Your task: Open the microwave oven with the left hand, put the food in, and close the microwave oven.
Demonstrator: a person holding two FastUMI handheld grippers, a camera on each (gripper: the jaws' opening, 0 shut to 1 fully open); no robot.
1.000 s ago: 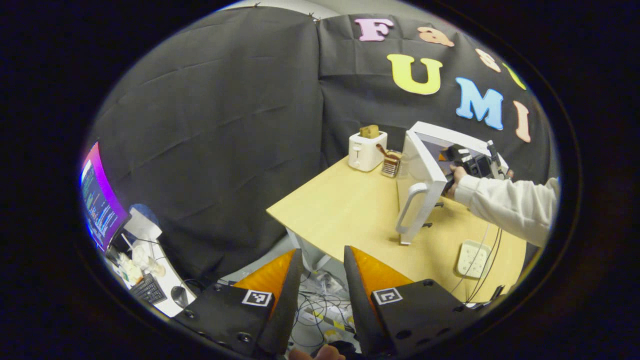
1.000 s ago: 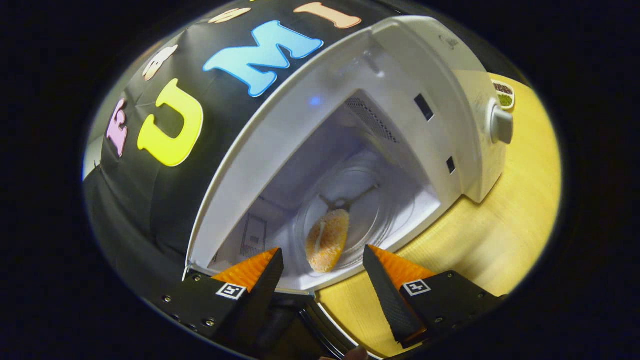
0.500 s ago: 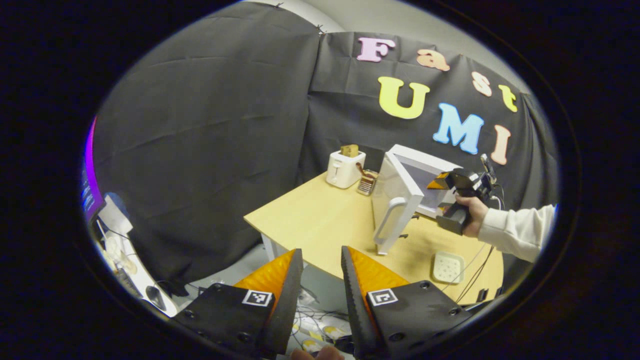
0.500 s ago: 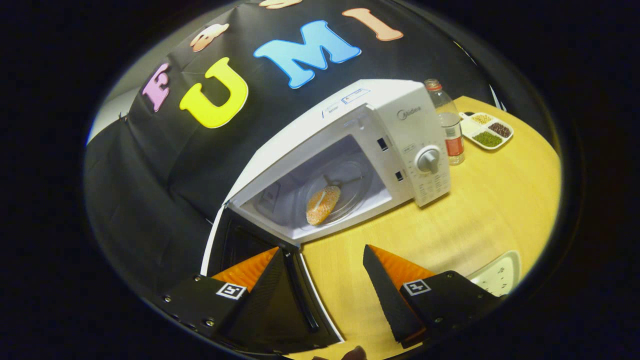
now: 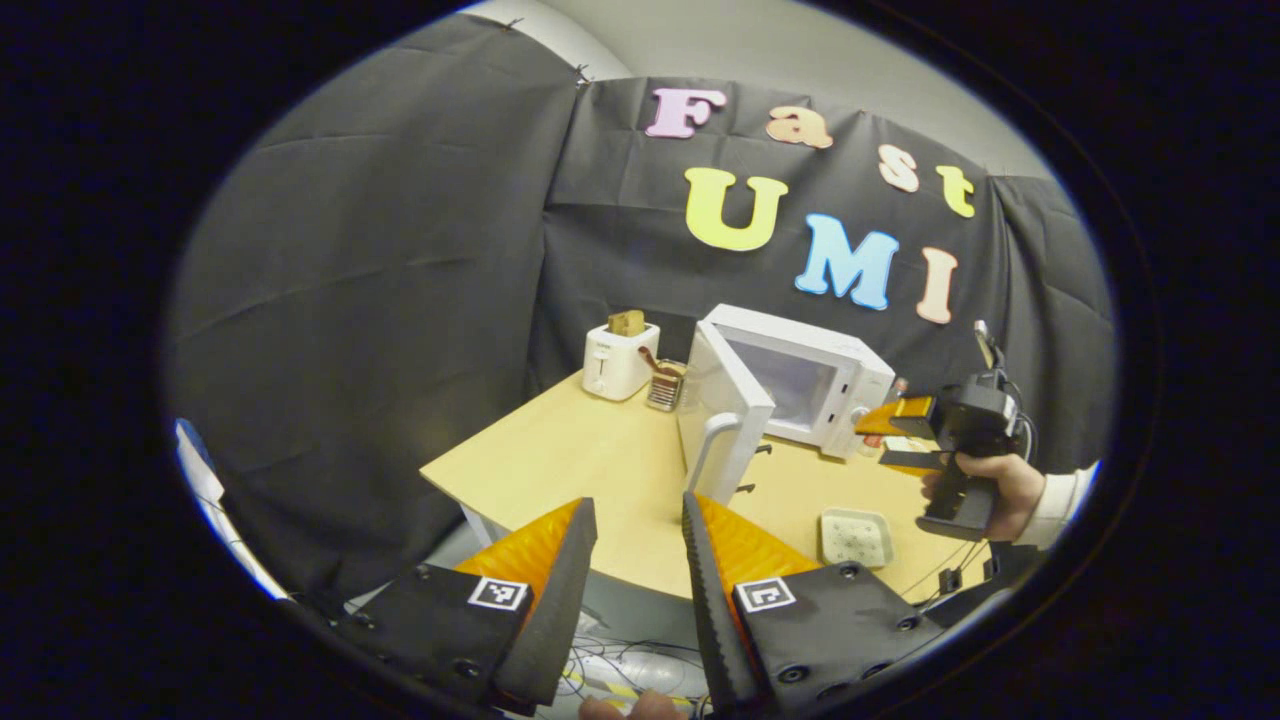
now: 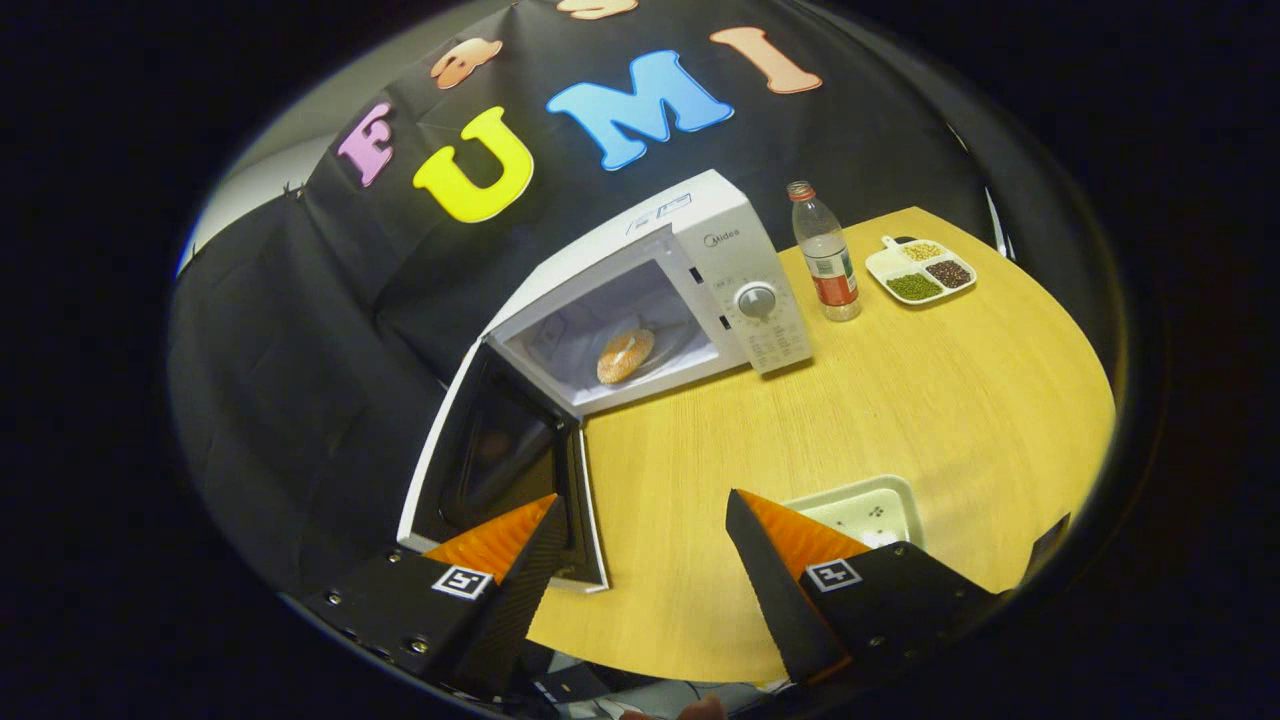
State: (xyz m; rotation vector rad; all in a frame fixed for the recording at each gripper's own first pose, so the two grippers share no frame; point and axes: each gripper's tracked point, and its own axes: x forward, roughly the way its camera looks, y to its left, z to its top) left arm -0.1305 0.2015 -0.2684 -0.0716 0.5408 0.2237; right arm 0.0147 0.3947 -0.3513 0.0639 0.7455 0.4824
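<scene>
The white microwave oven (image 6: 700,250) stands at the back of the wooden table with its door (image 6: 500,470) swung wide open to the left. A round orange bun (image 6: 625,355) lies on the glass plate inside. My right gripper (image 6: 645,545) hovers open and bare over the table's front, well back from the oven. In the left gripper view the oven (image 5: 810,375) and its door (image 5: 725,425) with the white handle stand far ahead. My left gripper (image 5: 635,560) hangs off the table's near edge, fingers slightly apart, nothing between them. The right gripper (image 5: 895,435) shows there too, held by a hand.
A white toaster (image 5: 620,360) with bread and a small rack (image 5: 662,385) stand left of the oven. A water bottle (image 6: 825,255) and a divided dish of beans (image 6: 920,270) are to the oven's right. A white empty tray (image 6: 860,505) lies near the front edge.
My right gripper has backed out of the oven, leaving the bun inside, and now sits far off over the table's front. My left gripper has also drawn back and turned right.
</scene>
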